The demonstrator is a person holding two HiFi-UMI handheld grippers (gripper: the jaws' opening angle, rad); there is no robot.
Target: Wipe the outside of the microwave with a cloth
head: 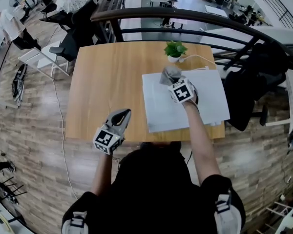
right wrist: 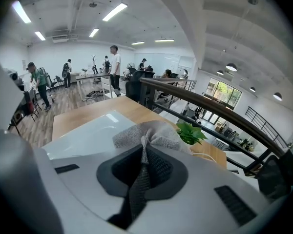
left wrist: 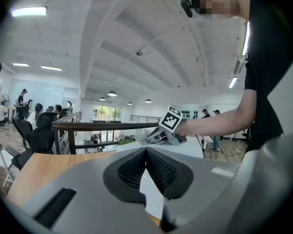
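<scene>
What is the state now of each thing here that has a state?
microwave: standing on the table, door out of sight.
cloth: bunched, over the microwave's top.
right gripper: shut on the cloth.
left gripper: shut, empty.
plant: upright in its pot.

Left gripper (left wrist: 146,152): fingers (left wrist: 132,169) closed tip to tip, nothing between. Beyond: right gripper (left wrist: 156,137) on an outstretched arm (left wrist: 219,121), over white microwave (left wrist: 205,149). Wooden table (left wrist: 39,172) at left.

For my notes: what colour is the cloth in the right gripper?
Grey. The cloth shows best in the right gripper view, pinched between the jaws.
</scene>
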